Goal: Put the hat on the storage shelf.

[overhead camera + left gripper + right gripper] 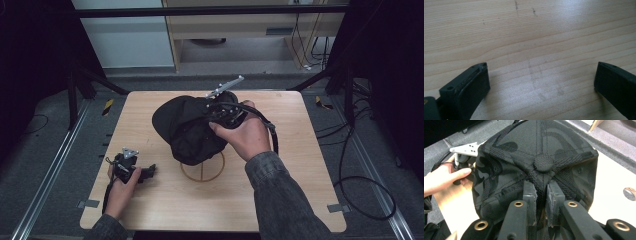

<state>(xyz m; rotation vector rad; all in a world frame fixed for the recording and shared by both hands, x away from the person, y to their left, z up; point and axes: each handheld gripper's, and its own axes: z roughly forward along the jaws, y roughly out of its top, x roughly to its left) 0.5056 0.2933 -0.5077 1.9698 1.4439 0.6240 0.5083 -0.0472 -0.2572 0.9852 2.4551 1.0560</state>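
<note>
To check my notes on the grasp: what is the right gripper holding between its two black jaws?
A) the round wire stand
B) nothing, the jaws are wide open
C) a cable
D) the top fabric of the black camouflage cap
D: in the right gripper view, the right gripper pinches the fabric of the black camouflage cap just below its top button.

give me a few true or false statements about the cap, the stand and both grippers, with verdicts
1. The right gripper has its jaws pinched on the black camouflage baseball cap. True.
2. The left gripper grips the cap too. False: its jaws stand wide apart over the bare light wooden table, holding nothing.
3. The cap lies flat on the table. False: it sits atop the round wooden ring stand.
4. The left gripper is near the table's front left part in the high view. True.
</note>
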